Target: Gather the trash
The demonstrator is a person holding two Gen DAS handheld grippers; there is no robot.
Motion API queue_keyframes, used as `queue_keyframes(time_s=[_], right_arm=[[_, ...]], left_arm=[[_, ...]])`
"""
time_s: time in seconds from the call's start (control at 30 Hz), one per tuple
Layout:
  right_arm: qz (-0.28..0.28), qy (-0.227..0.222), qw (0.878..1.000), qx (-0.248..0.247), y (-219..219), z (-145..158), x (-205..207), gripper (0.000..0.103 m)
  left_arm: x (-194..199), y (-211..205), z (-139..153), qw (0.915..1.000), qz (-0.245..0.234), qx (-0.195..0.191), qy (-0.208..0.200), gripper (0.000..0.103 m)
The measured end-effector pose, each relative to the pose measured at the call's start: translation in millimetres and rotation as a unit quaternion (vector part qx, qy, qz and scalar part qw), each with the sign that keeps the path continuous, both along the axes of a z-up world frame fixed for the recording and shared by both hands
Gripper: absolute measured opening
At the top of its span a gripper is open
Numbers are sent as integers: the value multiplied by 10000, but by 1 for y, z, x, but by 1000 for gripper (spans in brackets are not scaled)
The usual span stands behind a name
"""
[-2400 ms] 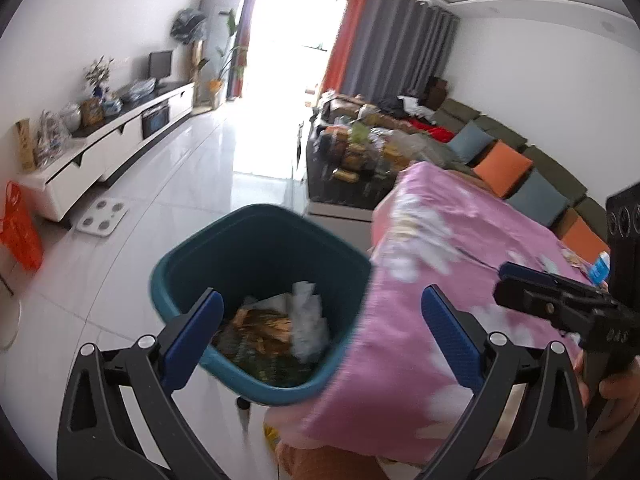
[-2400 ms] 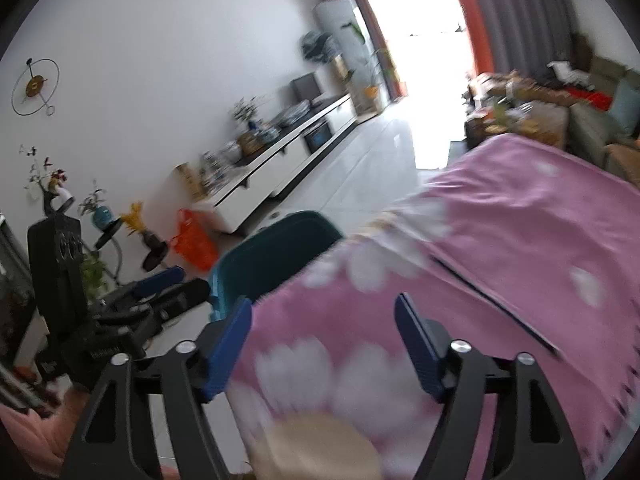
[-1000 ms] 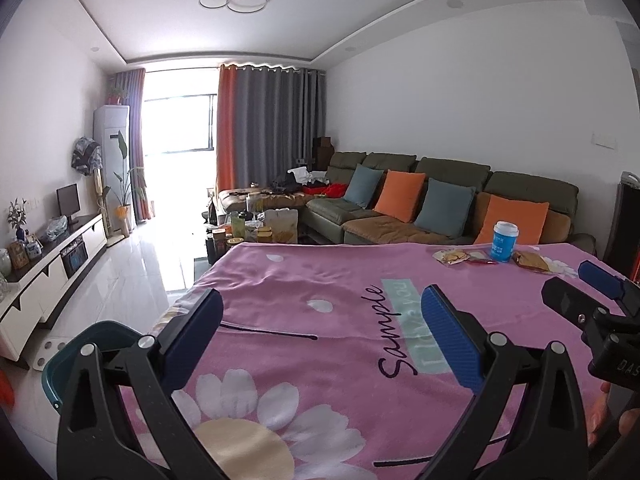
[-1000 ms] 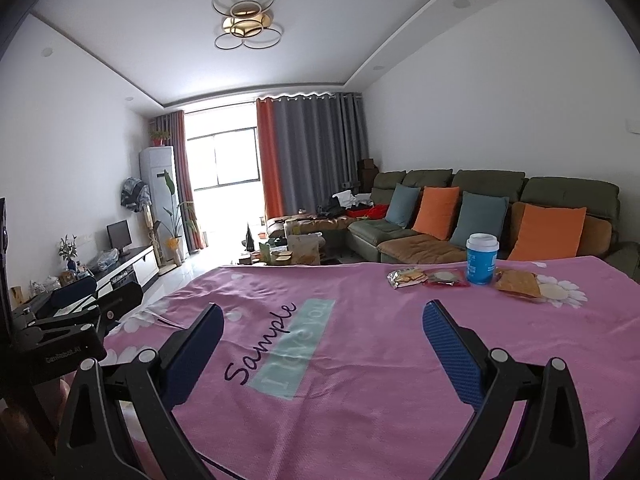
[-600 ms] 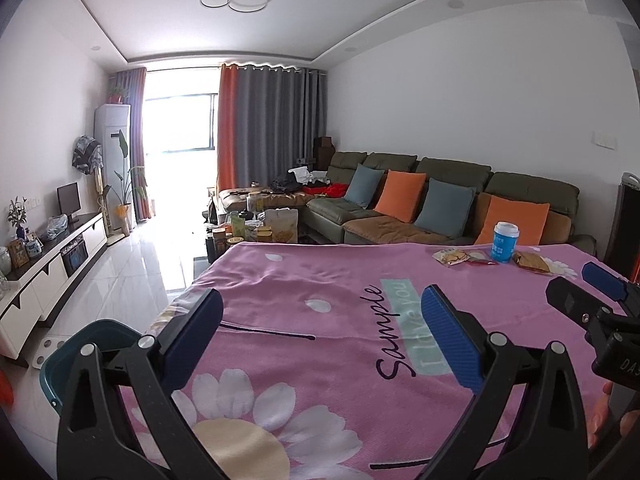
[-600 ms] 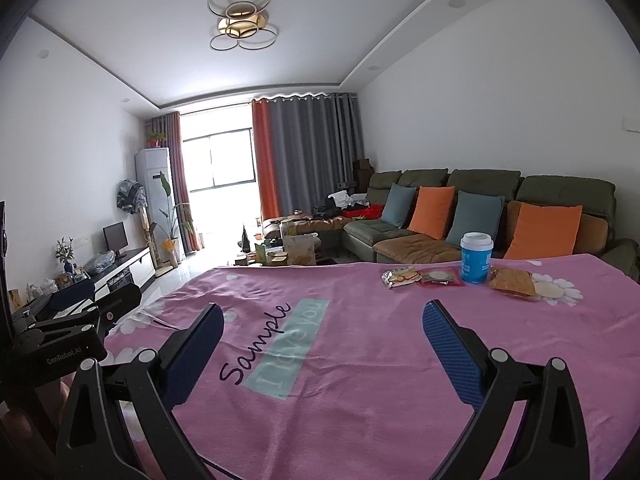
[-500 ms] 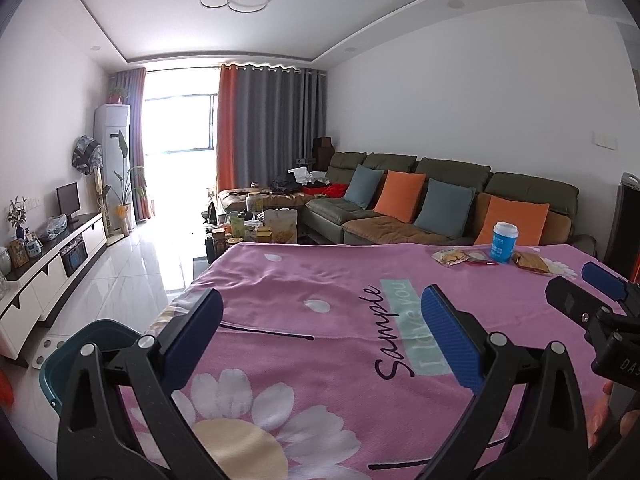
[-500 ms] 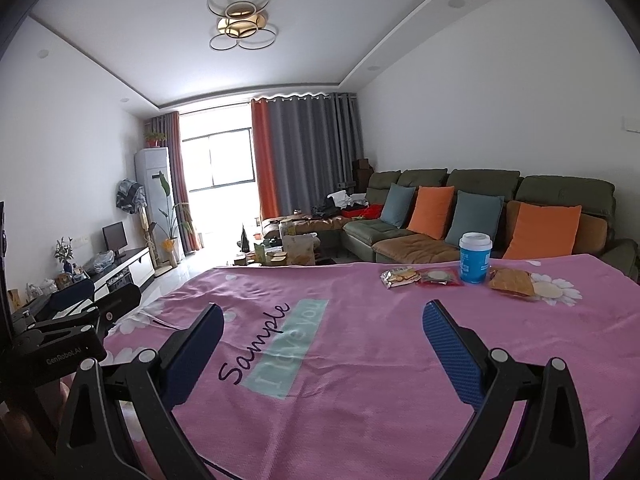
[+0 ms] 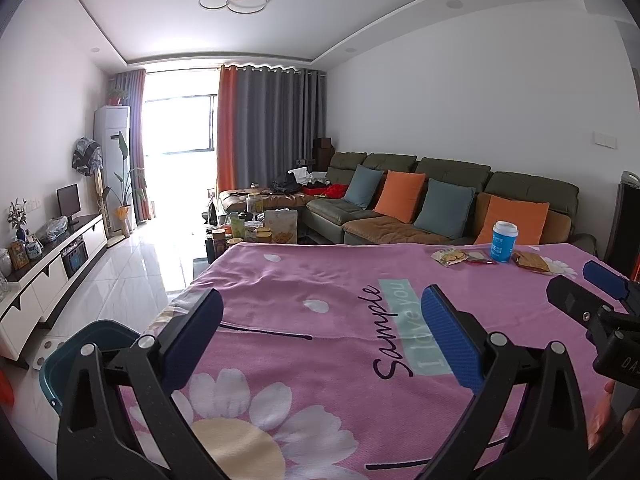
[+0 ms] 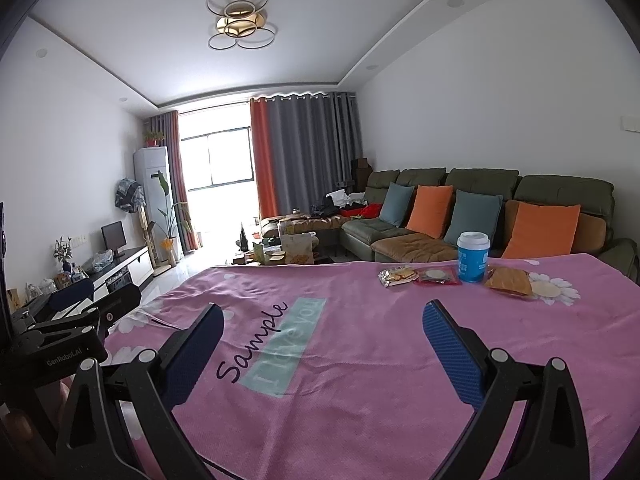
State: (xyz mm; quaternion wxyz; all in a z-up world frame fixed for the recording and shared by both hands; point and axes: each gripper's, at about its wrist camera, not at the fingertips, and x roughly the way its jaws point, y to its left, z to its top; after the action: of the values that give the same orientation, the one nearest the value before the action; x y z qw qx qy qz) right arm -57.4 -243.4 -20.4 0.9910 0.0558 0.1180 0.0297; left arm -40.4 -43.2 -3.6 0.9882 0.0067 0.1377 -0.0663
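Both grippers held low over near edge of pink cloth (image 10: 360, 360), aimed across table toward sofa (image 10: 480, 200).
Left gripper (image 9: 320, 336): jaws wide, nothing between.
Right gripper (image 10: 322, 348): jaws wide, nothing between.
Trash clustered at far right of cloth, well apart from both: blue cup (image 10: 473, 257) upright; two wrappers (image 10: 396, 276) just left of it, one brown packet (image 10: 509, 281) just right, all lying flat.
Row runs left to right across line of reach.
From right gripper: ahead, slightly right. From left gripper: farther off, hard right.
Right hand judged nearer, likely to lead.
Bin (image 9: 76, 344) on floor beyond cloth's left edge, on left gripper's side, opposite trash.
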Motion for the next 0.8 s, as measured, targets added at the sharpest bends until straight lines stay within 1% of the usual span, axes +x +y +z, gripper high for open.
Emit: queue_keyframes(time_s=[0.8], right_arm=[[1,6,10000,9,-2,1,0,96]], left_arm=[[1,0,0,10000,-1,6,7,97]])
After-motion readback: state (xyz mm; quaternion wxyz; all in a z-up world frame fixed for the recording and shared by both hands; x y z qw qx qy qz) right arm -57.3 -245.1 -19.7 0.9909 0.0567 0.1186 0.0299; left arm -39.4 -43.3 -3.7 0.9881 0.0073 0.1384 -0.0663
